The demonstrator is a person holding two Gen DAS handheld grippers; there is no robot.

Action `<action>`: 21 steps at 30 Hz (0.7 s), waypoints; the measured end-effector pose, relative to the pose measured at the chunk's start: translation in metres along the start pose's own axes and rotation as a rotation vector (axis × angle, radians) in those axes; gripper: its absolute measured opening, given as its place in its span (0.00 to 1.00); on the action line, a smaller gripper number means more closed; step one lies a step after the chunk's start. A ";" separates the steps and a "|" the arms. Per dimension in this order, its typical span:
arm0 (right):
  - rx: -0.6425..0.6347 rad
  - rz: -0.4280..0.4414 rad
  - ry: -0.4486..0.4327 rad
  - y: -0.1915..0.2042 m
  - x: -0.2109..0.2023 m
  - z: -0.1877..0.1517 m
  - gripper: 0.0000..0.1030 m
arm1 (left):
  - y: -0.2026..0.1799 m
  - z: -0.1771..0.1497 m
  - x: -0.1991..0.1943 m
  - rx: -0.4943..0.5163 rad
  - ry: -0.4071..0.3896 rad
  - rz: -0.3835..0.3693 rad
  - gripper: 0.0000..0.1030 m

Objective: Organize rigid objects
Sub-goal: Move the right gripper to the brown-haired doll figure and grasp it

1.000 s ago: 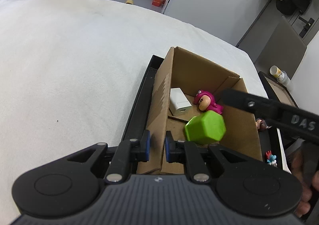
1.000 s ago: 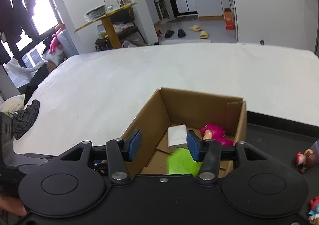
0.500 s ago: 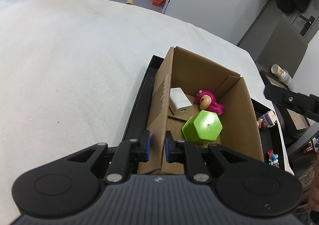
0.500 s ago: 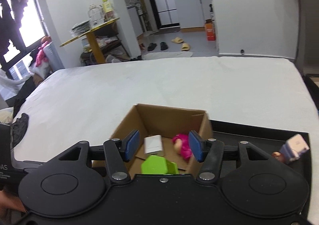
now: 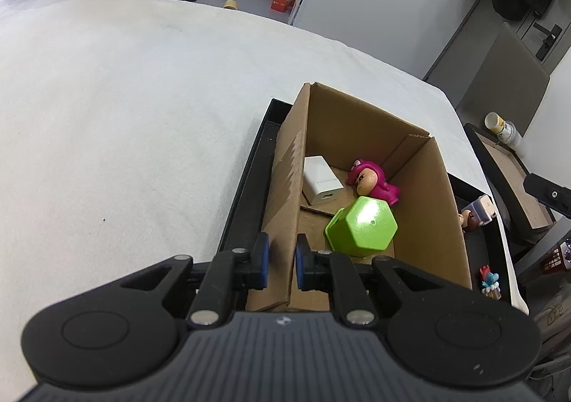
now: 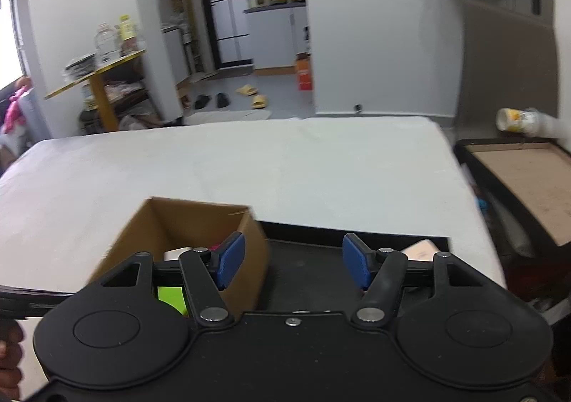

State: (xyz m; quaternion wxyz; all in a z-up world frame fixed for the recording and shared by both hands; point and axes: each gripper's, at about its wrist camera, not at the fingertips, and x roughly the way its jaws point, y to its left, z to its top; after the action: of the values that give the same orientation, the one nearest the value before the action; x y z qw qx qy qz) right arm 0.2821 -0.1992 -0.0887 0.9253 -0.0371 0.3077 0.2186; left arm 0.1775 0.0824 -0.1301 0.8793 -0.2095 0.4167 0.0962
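Beside left hand-held gripper (image 5: 280,261): green block (image 5: 361,226), boxed

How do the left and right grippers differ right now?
The left gripper has its jaws nearly closed, clamped on the near wall of the cardboard box; the right gripper has its jaws spread wide and holds nothing. The left gripper sits at the box's edge, while the right gripper points over the black tray beside the box. Both have blue pads on black fingers.
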 end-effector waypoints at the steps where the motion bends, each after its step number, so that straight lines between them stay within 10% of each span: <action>1: -0.009 -0.017 -0.004 -0.001 0.000 0.000 0.59 | 0.000 0.000 0.000 0.002 0.000 0.000 0.13; 21: -0.051 -0.154 0.083 -0.045 0.040 -0.031 0.64 | 0.000 0.000 0.000 0.003 -0.001 -0.002 0.13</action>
State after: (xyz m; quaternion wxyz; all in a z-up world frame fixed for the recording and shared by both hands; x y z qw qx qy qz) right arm 0.3129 -0.2303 -0.1400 0.9245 -0.0934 0.3364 0.1529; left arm 0.1775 0.0823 -0.1302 0.8800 -0.2085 0.4161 0.0948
